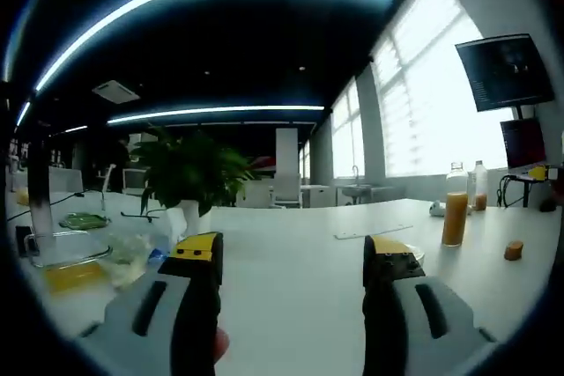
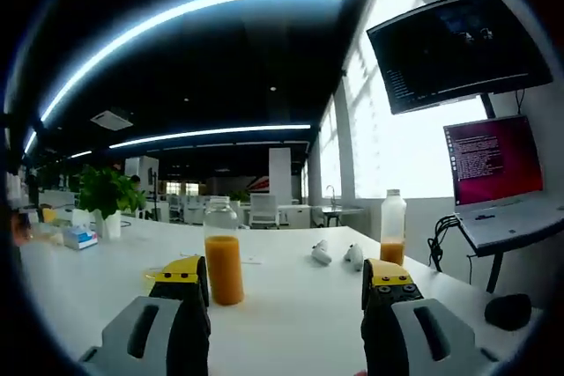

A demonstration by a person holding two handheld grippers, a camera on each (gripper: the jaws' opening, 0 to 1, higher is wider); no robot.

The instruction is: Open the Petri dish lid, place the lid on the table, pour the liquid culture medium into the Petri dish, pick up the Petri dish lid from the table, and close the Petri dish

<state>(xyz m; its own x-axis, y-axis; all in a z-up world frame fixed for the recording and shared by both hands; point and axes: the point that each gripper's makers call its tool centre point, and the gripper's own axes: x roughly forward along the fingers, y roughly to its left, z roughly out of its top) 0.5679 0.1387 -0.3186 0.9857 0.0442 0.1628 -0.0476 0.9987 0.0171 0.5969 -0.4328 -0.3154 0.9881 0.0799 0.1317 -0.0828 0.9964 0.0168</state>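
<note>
Here: two bottles of orange liquid on the white table (image 2: pixel 291 314).
Near bottle (image 2: pixel 223 257), far bottle (image 2: pixel 393 228); left gripper (image 1: pixel 293 266) and right gripper (image 2: pixel 286 288) both spread wide, holding nothing.

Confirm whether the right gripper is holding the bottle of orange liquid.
No. The right gripper is open with nothing in it; the bottle stands on the table beyond.

Both views: low over the white table (image 1: pixel 291 244), facing the windows. Shared landmark: orange-liquid bottle (image 1: pixel 455 204) (image 2: pixel 223 253), far right in left gripper view, near in right gripper view.
</note>
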